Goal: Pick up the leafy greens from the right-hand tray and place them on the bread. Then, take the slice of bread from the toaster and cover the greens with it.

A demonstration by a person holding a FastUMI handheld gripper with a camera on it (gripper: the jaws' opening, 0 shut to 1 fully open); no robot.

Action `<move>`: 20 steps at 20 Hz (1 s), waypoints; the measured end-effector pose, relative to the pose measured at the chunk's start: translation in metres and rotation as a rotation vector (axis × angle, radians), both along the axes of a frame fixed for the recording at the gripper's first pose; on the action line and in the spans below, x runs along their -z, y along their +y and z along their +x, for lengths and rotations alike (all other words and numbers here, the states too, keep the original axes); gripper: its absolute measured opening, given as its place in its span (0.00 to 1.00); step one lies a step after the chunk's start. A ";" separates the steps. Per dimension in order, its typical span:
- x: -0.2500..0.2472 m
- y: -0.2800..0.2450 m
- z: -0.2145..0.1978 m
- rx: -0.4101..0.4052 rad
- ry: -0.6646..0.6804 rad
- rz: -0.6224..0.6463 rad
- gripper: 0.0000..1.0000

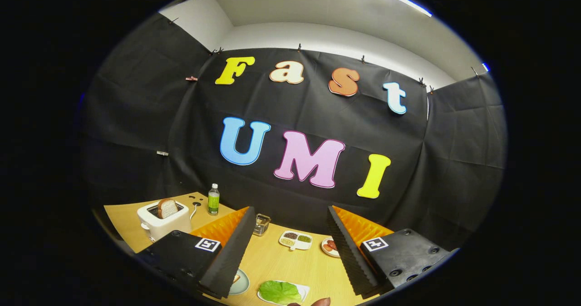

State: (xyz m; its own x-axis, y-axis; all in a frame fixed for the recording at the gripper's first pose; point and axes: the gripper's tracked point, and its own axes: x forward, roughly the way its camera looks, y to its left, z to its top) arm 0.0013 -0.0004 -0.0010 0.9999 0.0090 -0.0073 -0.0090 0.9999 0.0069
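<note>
While the gripper (290, 251) hung above the table (277, 260) with its fingers spread wide and holding nothing, the greens (280, 291) lay nearest, flat on a white tray (303, 290) between the fingers. They looked light, limp and easily torn, so a shallow pinch at a raised leaf edge seemed safest. Just left sat a plate (240, 283), half hidden by the left finger. Farther off were a dish (296, 240) of grains and a small glass (262, 224). Beyond the left finger the toaster (163, 222) held an upright slice (167, 208), likely stiff yet crumbly, best gripped across its faces.
</note>
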 end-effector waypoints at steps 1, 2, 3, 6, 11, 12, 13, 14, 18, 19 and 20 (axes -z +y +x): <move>0.000 0.000 0.000 -0.001 0.000 -0.001 0.97; 0.001 0.000 -0.001 -0.002 0.000 -0.003 0.97; 0.000 0.001 0.000 -0.003 0.000 -0.004 0.97; 0.001 0.000 -0.001 -0.005 -0.001 -0.003 0.97; 0.003 -0.002 0.000 -0.003 0.000 0.002 0.97; 0.004 -0.002 0.000 -0.006 0.003 0.003 0.97; 0.007 -0.002 0.000 -0.017 0.008 0.005 0.97; 0.010 -0.002 0.002 -0.030 0.017 0.006 0.97; 0.068 0.002 0.009 -0.151 0.196 0.020 0.97; 0.090 -0.001 0.010 -0.169 0.260 0.013 0.97; 0.109 -0.002 0.011 -0.192 0.311 0.008 0.98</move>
State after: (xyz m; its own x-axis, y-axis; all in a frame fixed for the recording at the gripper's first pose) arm 0.0122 -0.0021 -0.1095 0.9300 0.1978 -0.3098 -0.1929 0.9801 0.0466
